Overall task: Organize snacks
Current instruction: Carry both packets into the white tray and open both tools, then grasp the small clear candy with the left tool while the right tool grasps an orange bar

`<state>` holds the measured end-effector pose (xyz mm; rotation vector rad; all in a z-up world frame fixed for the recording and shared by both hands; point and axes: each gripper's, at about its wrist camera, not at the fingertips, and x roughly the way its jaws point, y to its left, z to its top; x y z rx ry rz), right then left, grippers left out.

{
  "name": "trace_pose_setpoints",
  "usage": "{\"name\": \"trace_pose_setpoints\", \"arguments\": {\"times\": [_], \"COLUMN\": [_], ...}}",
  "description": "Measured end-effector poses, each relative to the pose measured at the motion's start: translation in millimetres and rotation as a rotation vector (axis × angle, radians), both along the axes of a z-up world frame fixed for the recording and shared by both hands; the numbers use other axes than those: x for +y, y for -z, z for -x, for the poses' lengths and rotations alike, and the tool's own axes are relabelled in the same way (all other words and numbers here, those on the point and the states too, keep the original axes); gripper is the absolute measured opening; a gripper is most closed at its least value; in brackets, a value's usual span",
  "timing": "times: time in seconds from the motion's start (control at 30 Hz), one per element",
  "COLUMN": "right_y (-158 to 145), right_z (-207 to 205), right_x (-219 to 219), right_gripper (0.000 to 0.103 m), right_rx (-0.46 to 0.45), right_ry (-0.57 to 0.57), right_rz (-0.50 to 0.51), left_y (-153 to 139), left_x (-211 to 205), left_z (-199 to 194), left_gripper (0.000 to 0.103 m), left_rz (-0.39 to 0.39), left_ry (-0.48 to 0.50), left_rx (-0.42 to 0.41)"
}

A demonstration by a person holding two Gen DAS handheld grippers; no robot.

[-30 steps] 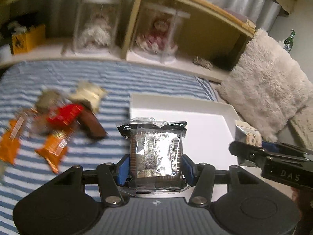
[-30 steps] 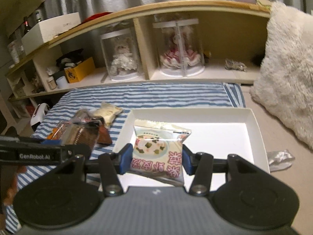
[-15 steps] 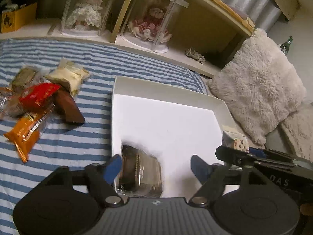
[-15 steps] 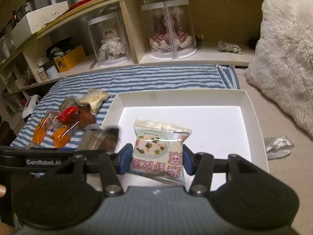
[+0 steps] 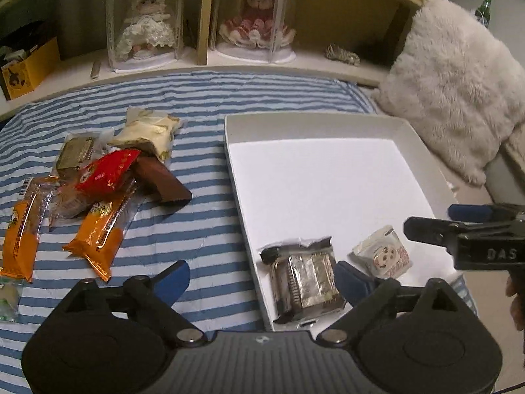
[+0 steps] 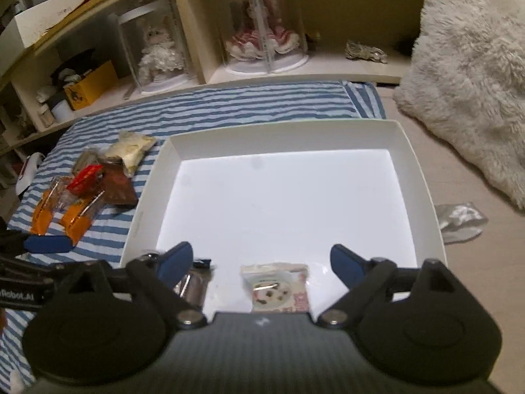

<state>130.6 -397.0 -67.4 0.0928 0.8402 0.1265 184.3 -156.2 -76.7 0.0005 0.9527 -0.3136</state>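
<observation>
A white tray (image 5: 407,131) (image 6: 285,129) lies on the blue-striped cloth. At its near edge lies a silver-wrapped snack (image 5: 305,279) (image 6: 193,287), loose between the fingers of my left gripper (image 5: 262,277), whose jaws are opening. To its right, a small white snack pack with a cartoon print (image 5: 382,256) (image 6: 279,290) rests on the tray floor below my right gripper (image 6: 261,259), whose jaws are also opening and touch nothing. A pile of snacks (image 5: 108,177) (image 6: 88,190) in orange, red, brown and cream wrappers sits left of the tray. In the left wrist view my right gripper (image 5: 436,220) shows at the right.
Behind the cloth a low wooden shelf holds two dolls in clear cases (image 5: 144,23) (image 5: 256,16) and a yellow box (image 5: 26,69). A fluffy white cushion (image 5: 459,98) leans at the right. A crumpled silver wrapper (image 6: 459,220) lies on the floor beside the tray.
Both grippers opened. The silver snack left the left gripper and the white pack left the right; both now lie on the tray floor. The right gripper sank a little.
</observation>
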Motion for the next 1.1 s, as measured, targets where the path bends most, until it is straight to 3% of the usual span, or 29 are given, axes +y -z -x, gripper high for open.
{"name": "trace_pose_setpoints", "arguments": {"times": [0.13, 0.67, 1.1], "right_y": [0.2, 6.7, 3.7], "right_z": [7.4, 33.0, 36.9], "right_x": [2.3, -10.1, 3.8], "right_gripper": [0.102, 0.103, 0.103], "right_rx": [0.018, 0.047, 0.026], "right_ry": [-0.021, 0.019, 0.006], "right_rz": [0.042, 0.052, 0.058], "left_y": [3.4, 1.1, -7.3], "left_x": [-1.3, 2.3, 38.9], "left_z": [0.7, 12.9, 18.6], "left_gripper": [0.099, 0.103, 0.103], "left_rz": [-0.021, -0.032, -0.072], "left_ry": [0.009, 0.035, -0.02], "left_rx": [0.017, 0.023, -0.01]}}
